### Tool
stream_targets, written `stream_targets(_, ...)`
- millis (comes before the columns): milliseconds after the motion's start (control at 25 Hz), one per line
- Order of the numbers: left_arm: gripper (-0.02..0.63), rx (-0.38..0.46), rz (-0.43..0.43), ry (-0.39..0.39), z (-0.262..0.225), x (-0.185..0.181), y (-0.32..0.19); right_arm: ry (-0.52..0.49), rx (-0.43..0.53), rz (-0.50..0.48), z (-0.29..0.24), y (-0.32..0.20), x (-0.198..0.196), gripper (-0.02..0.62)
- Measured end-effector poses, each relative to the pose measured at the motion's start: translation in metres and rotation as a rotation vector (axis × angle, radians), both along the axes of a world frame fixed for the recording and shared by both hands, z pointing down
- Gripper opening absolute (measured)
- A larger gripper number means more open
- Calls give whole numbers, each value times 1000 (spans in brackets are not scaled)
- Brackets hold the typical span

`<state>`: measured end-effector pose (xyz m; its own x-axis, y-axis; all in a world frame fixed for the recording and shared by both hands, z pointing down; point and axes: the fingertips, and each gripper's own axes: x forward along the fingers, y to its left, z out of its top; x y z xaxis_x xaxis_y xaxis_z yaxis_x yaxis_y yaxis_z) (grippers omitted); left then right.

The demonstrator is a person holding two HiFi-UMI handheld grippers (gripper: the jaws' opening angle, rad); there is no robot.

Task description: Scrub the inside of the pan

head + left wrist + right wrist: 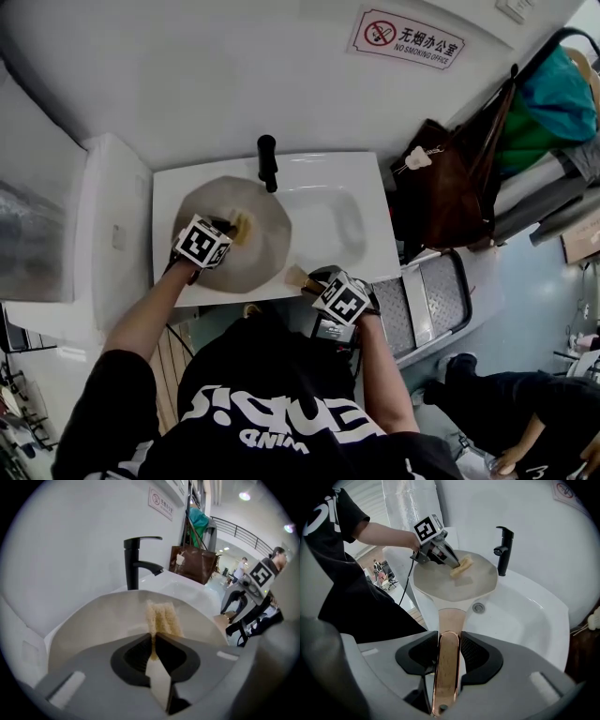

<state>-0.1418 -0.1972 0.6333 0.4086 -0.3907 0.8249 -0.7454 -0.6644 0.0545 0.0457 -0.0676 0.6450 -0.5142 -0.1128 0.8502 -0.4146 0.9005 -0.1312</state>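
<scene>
Two tools busy: over the white sink [328, 220] hangs the pan [454, 576], rigid, probably slick, so the right tool [449, 654] sensibly clamps its wooden handle [450, 630]; the left tool [154, 644] pinches a soft, squashy sponge [162, 617] at the pan's inside.

white sink [361, 258], rectangular top with an oval basin [520, 620] sunk into it. black single-lever faucet [268, 161] stands on the deck at 12 o'clock, spout over the basin. round metal drain [478, 607] in the basin floor, near centre. pan [267, 248] covers the 9 o'clock half of the basin, handle sticking out past the rim at 5 o'clock; can't tell if it touches the rim. white ledge [112, 202] butts the sink at 9 o'clock. brown bag [441, 183] just beside the 3 o'clock edge; what it sits on is unclear.
</scene>
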Motion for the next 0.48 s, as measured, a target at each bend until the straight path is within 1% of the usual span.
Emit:
stream_targets(80,25,3,7,2,-2,3,6,-1,4,0,0,-2,1,152)
stream_targets(240,25,14,23,22,-8,13,12,-10,2,-2,2,-3,1,150)
stream_targets(480,25,28,15,33,-14,16,17,-10,17,-3,2,-2,1,150)
